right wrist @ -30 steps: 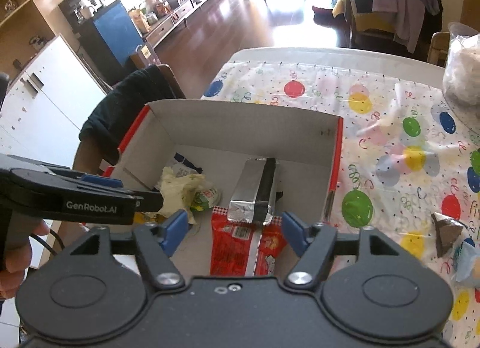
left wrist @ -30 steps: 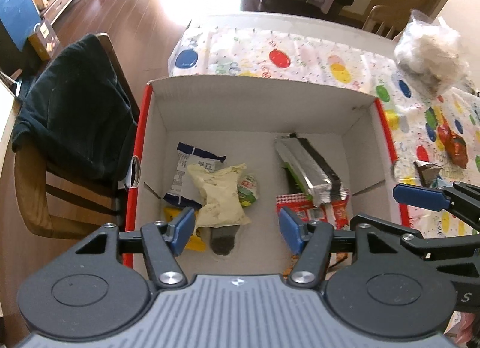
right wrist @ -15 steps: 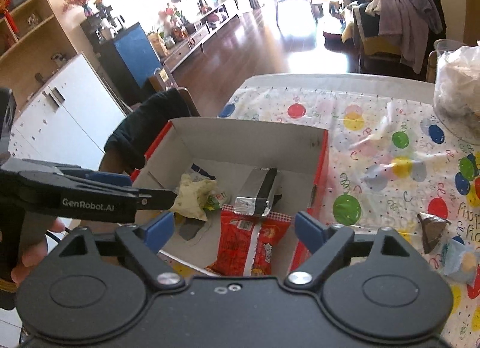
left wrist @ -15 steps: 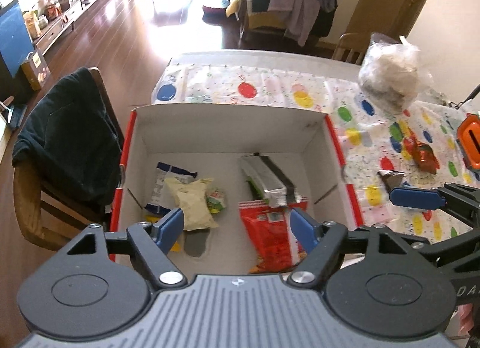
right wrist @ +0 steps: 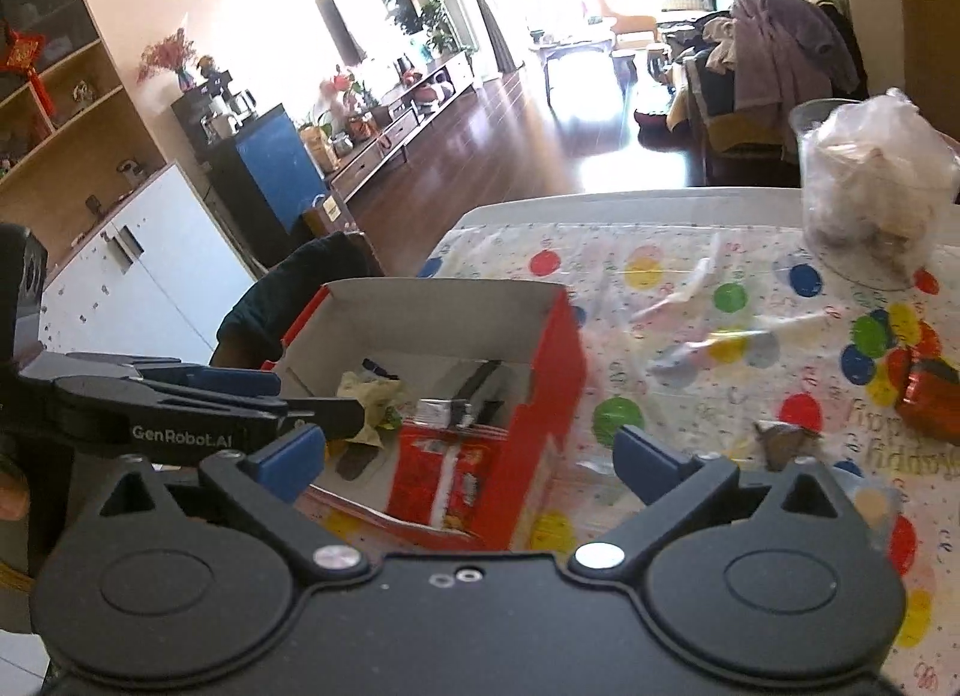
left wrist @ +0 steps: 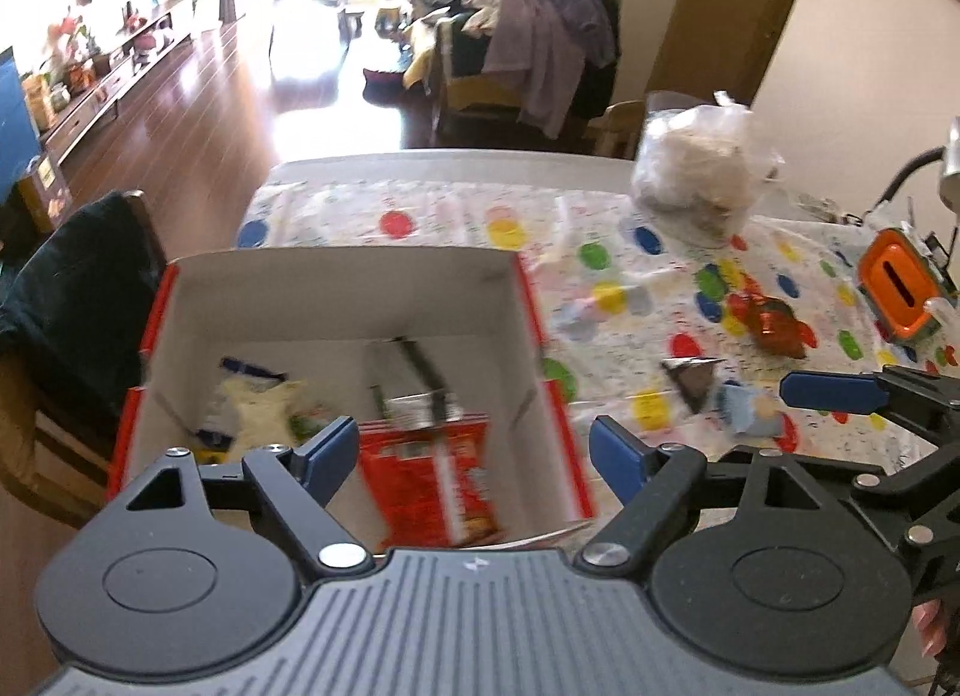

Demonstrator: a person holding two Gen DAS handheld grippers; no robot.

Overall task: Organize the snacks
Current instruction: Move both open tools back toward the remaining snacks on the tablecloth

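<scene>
A red-and-white cardboard box (left wrist: 354,294) (right wrist: 552,348) stands on the table's left side. Inside lie a red snack bag (left wrist: 426,486) (right wrist: 444,474), a silver packet (left wrist: 414,390) (right wrist: 456,405) and a pale yellow packet (left wrist: 258,414) (right wrist: 372,396). On the tablecloth to the right lie a red-brown wrapped snack (left wrist: 771,321) (right wrist: 927,393), a dark triangular packet (left wrist: 693,378) (right wrist: 783,444) and a light blue packet (left wrist: 747,408). My left gripper (left wrist: 474,456) is open and empty above the box's near edge. My right gripper (right wrist: 474,456) is open and empty, above the box's right wall.
A clear bag of pale items (left wrist: 699,180) (right wrist: 876,186) sits at the table's far right. An orange-lidded container (left wrist: 900,288) stands at the right edge. A chair draped with dark cloth (left wrist: 72,300) stands left of the box. The spotted tablecloth (left wrist: 600,276) covers the table.
Both grippers have lifted up and back from the box and opened wider. The views have tilted up and swung to the right, so more of the table and the loose snacks shows.
</scene>
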